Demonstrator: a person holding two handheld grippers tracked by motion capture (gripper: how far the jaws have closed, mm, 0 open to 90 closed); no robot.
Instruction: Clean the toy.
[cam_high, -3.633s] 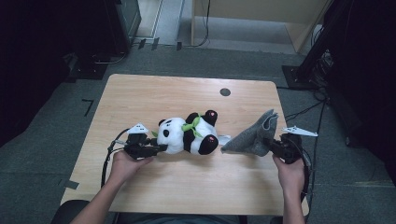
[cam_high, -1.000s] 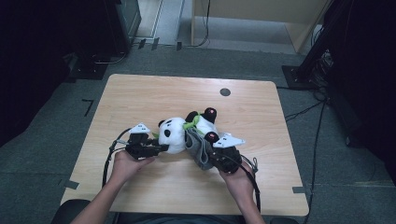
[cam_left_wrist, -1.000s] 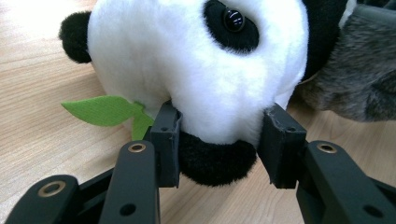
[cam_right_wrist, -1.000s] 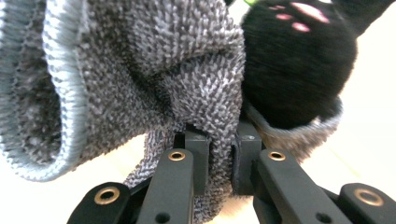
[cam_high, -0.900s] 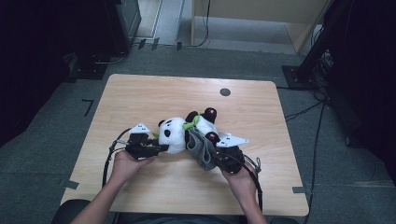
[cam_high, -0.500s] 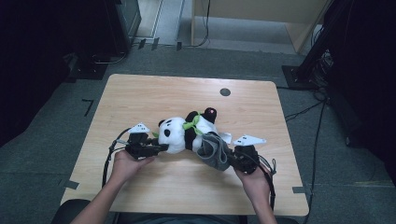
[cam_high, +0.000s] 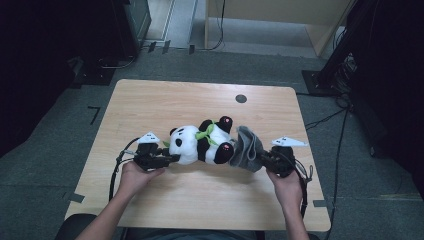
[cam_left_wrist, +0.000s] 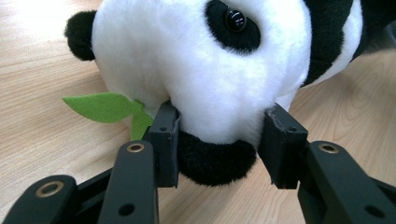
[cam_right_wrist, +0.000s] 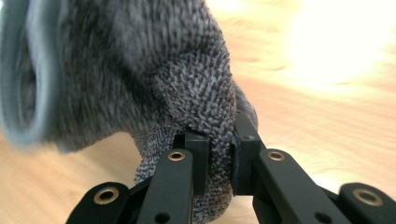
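The panda toy is soft plush with a short, fluffy pile, its eye a glossy black bead, and the green leaf beside its head is flat matt felt. The grey cloth is a coarse, nubbly knit — rough outside, smoother along its rolled hem. The table is pale wood-grain with a smooth, faintly shiny finish — the gripper jaws look like matt black plastic with brassy rivets.
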